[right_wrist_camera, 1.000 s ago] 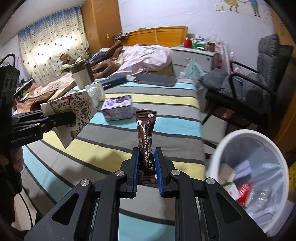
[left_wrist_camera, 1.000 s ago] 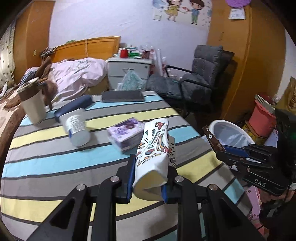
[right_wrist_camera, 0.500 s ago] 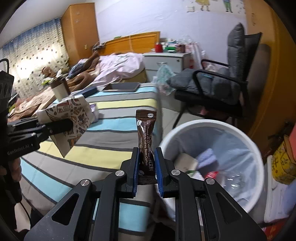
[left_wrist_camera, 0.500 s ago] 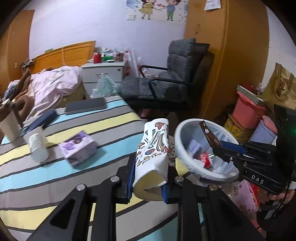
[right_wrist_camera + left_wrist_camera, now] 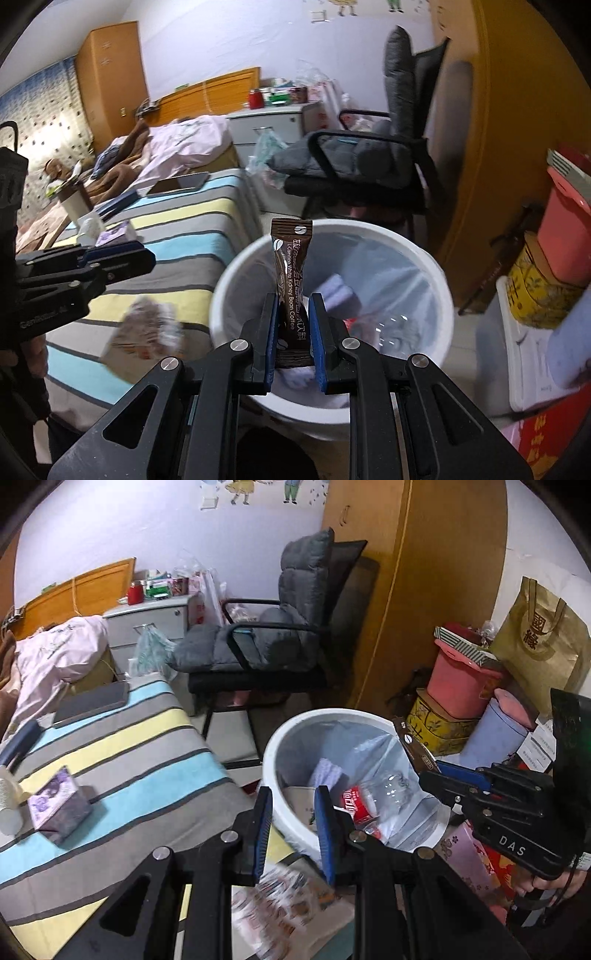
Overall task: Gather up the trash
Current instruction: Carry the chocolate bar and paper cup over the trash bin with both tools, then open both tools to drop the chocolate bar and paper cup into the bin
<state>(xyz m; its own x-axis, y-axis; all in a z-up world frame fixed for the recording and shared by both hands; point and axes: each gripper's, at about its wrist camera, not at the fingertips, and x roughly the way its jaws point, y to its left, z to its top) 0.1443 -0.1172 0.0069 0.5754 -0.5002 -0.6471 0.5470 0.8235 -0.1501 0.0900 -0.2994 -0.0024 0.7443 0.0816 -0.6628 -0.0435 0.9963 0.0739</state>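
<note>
Hovering at the white bin's (image 5: 332, 229) rim, the right tool (image 5: 293, 332) clenches a brown coffee sachet (image 5: 291, 284) upright between its blue pads, the packet's top standing over the bin's mouth. The left tool (image 5: 293, 834) is released, jaws apart with nothing between them, and a patterned paper cup (image 5: 291, 912) shows as a blur just below it, seemingly outside the rim near the table's (image 5: 110, 760) edge; whether it will land in the bin I cannot tell.

To finish this step well, I'd carry the sachet further over the middle of the liner before letting go, since it is light and could flutter onto the floor. A bottle and a red wrapper (image 5: 356, 803) already lie inside.

On the striped table remain a purple box (image 5: 59, 812), a dark phone (image 5: 92, 703) and a white container at the far left. A grey chair (image 5: 280, 642) stands close behind the bin, and boxes and a pink tub (image 5: 461, 679) crowd its right side, leaving little room to swing.
</note>
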